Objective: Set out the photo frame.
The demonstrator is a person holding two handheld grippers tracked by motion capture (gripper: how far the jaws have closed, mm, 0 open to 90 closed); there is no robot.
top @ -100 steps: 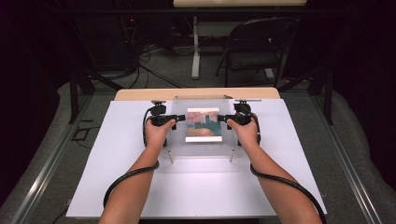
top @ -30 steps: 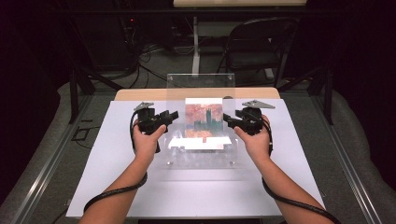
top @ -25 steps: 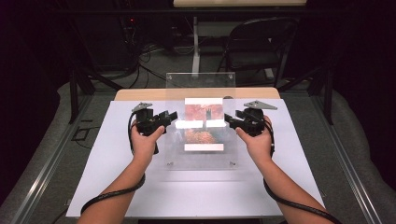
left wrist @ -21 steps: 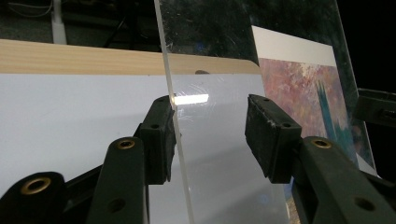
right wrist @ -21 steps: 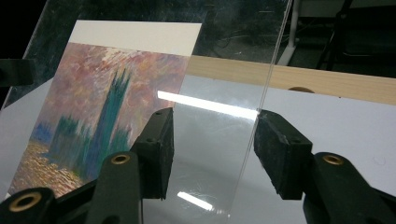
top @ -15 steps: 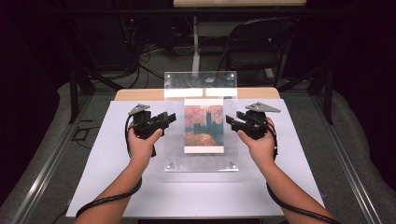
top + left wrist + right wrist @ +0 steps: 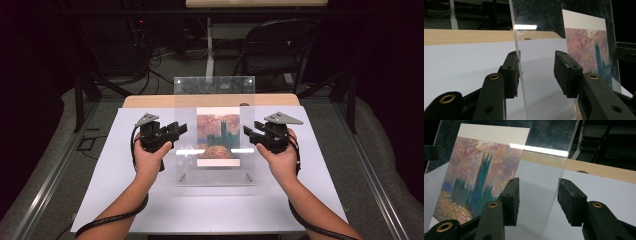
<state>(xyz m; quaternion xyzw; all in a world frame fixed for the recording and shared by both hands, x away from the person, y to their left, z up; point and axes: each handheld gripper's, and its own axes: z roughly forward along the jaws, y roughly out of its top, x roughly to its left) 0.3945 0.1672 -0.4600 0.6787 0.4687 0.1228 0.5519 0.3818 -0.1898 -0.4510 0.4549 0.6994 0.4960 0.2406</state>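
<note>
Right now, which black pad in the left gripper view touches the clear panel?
The left-hand pad: the panel's edge lies against it. The right-hand pad stands apart, though the jaws have just been closing.

Left hand-held gripper: black body, grey three-cornered plate on top, black cable looping under forearm. Right hand-held gripper: same black build, grey three-cornered plate, black cable trailing along forearm to lower edge. Forearms bare, no sleeves in sight.

Left gripper view: two black jaws with blocky, matte rectangular pads, small recessed screw holes in pad sides, brass-coloured bushings at linkage pivots. Right gripper view: matching black pads, worn pale specks along edges, same brass-ringed pivots.
</note>
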